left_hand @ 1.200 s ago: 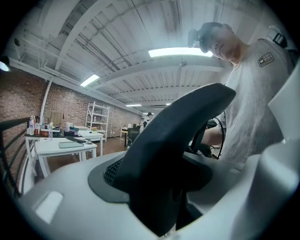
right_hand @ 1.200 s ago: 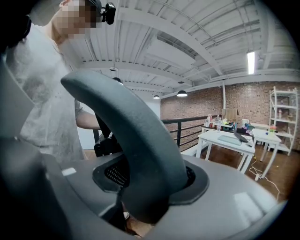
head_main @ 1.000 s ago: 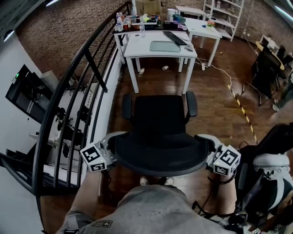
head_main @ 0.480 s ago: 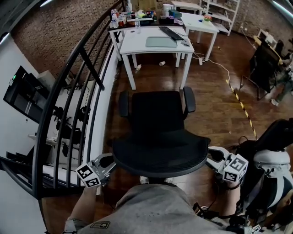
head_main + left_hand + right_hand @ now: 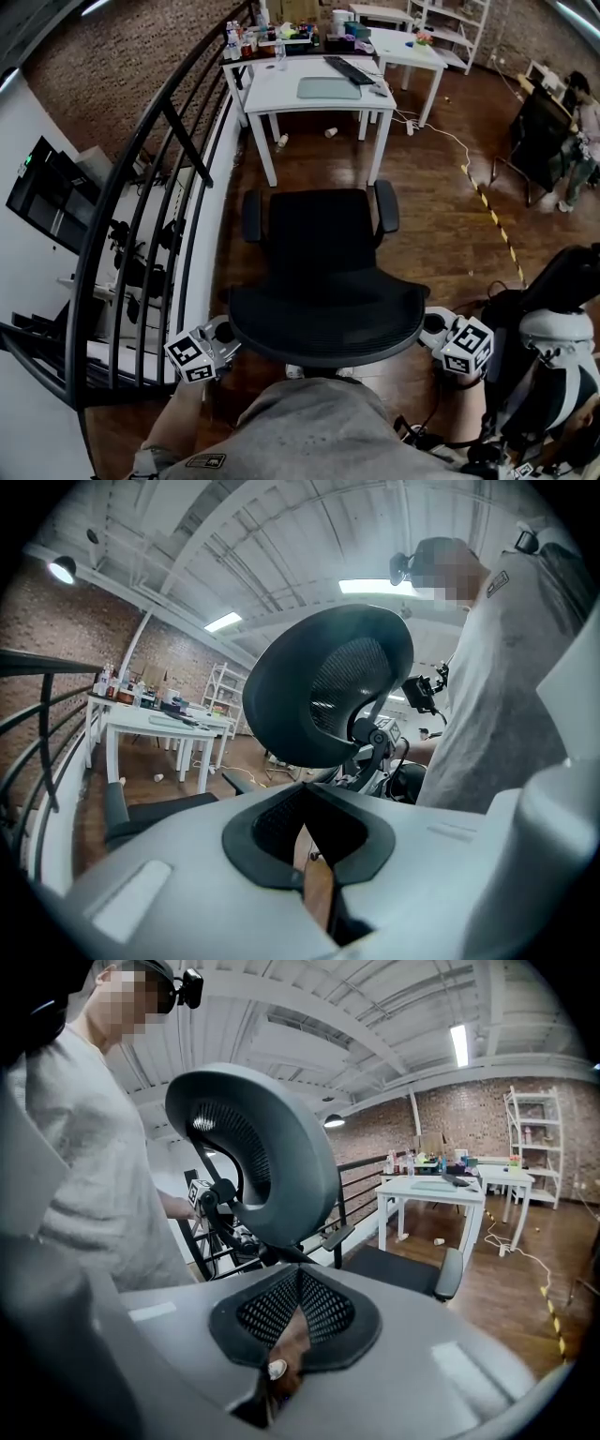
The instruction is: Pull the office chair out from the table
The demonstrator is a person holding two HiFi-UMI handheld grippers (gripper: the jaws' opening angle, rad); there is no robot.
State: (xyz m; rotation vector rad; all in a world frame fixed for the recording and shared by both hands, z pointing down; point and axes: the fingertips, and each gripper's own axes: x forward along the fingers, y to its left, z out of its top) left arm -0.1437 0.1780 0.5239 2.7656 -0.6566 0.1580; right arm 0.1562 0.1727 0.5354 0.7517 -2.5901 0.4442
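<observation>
Pull-out looking done
office chair (image 5: 323,281) sitting clear of bench (image 5: 281,94); left tool (image 5: 223,333) and right tool (image 5: 433,330) just closing empty, pressed together; next, likely backing off.

A black office chair (image 5: 319,239) is seen on the wooden floor (image 5: 441,216), well apart from the white tabletop (image 5: 278,96). Its backrest (image 5: 328,323) is flanked by the left gripper (image 5: 223,335) and right gripper (image 5: 433,330), jaws just closed, nothing between them.

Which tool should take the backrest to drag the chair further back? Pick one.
Right, marginally. Both tools have just shut, empty, beside the backrest; the right tool has more floor beside it, the left tool is hemmed by the railing.
</observation>
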